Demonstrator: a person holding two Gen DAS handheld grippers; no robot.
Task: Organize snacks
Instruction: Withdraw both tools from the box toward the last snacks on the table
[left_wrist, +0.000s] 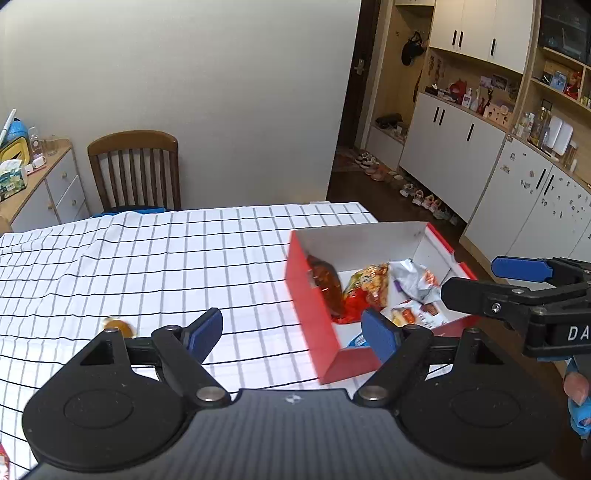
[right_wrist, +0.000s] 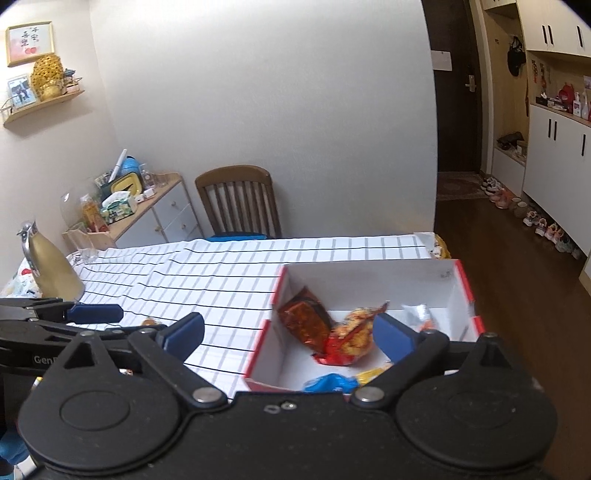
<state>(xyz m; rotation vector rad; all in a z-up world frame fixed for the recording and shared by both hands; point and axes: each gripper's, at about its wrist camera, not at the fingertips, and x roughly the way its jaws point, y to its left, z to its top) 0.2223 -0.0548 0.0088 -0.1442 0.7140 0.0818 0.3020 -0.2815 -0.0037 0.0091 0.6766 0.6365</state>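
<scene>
A red cardboard box with a white inside stands at the right of the checked tablecloth. In it lie a dark red-brown packet, an orange packet, a silver packet and a blue packet. A small brown snack lies loose on the cloth to the left. My left gripper hangs open over the box's near left wall, nothing between its pads. My right gripper is open above the box, empty, and also shows from the side.
A wooden chair stands at the table's far side beside a low sideboard crowded with things. A gold jug and glasses sit at the table's left end. Another packet lies at the far right corner. The floor drops off right of the box.
</scene>
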